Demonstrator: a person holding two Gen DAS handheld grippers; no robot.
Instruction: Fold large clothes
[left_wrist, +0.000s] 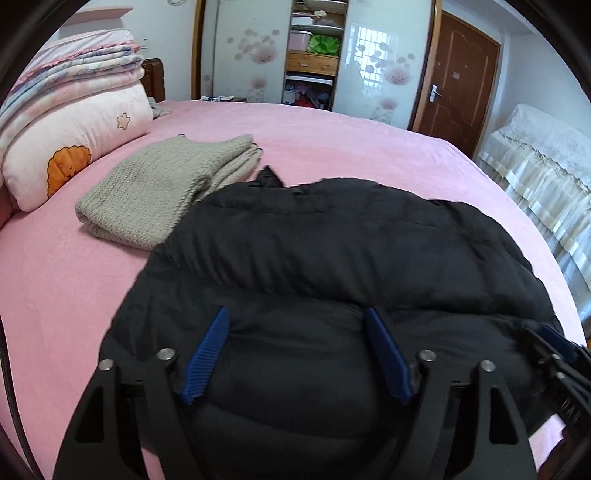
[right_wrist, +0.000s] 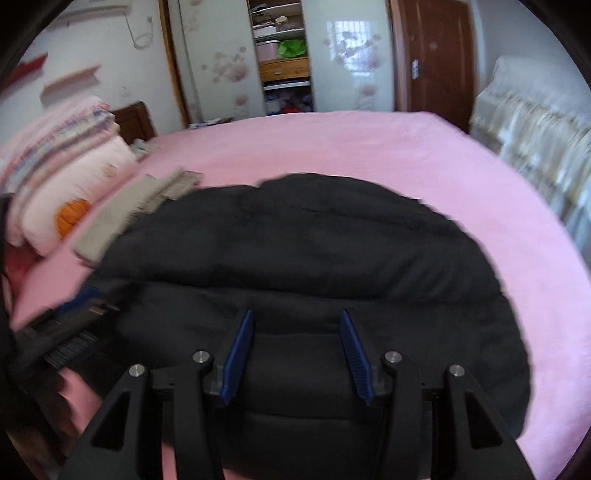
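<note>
A black padded jacket (left_wrist: 332, 251) lies folded on the pink bed (left_wrist: 332, 140); it also shows in the right wrist view (right_wrist: 295, 251). My left gripper (left_wrist: 297, 317) is open, its blue fingers (left_wrist: 207, 358) spread over the jacket's near edge, with puffy fabric bulging between them. My right gripper (right_wrist: 297, 317) is open over the same near edge, further right. The right gripper shows at the right edge of the left wrist view (left_wrist: 557, 347); the left gripper shows blurred at the left of the right wrist view (right_wrist: 77, 306).
A folded grey knit garment (left_wrist: 166, 188) lies on the bed left of the jacket, touching its far left corner. Stacked pink quilts and a pillow (left_wrist: 70, 122) sit at the far left. A wardrobe (left_wrist: 314, 55), a brown door (left_wrist: 458, 77) and a covered sofa (left_wrist: 543, 173) stand beyond.
</note>
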